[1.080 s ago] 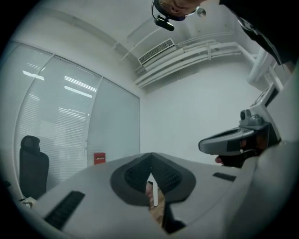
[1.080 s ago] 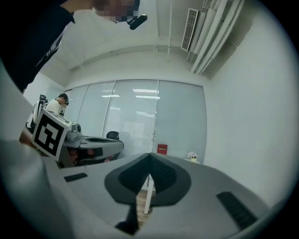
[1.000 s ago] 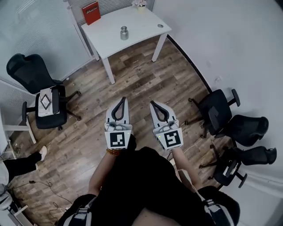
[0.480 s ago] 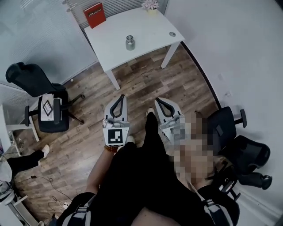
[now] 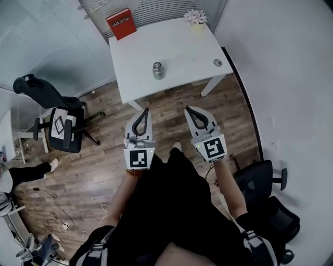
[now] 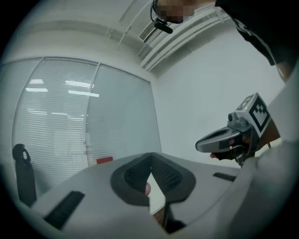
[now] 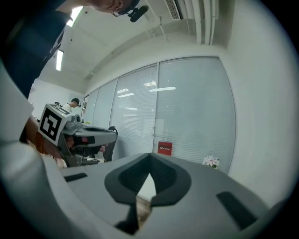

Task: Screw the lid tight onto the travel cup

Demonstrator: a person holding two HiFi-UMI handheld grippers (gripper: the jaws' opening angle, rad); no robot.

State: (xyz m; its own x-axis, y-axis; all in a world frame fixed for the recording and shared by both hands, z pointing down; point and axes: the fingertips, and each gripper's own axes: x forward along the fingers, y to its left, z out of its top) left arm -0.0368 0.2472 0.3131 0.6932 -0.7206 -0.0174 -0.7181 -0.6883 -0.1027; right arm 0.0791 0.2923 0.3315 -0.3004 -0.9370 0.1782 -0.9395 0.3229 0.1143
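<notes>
A steel travel cup (image 5: 158,70) stands upright near the middle of the white table (image 5: 182,49). A small round grey piece (image 5: 217,63) lies near the table's right corner; whether it is the lid I cannot tell. My left gripper (image 5: 146,110) and right gripper (image 5: 188,109) hover side by side over the wood floor, short of the table's near edge and pointing toward it. Both are shut with nothing between the pads. In the left gripper view the closed jaws fill the bottom and the right gripper (image 6: 229,140) shows at right. The right gripper view shows the left gripper (image 7: 79,133).
A red book (image 5: 121,23) and a small flower pot (image 5: 195,16) stand at the table's far edge. A black office chair (image 5: 62,127) with papers on it is at left, another chair (image 5: 260,179) at right. A white wall runs along the right. Cables (image 5: 57,218) lie on the floor.
The person has walked toward the table, so the table and cup now sit nearer and lower in the head view. Both grippers came forward with them and stayed shut.
</notes>
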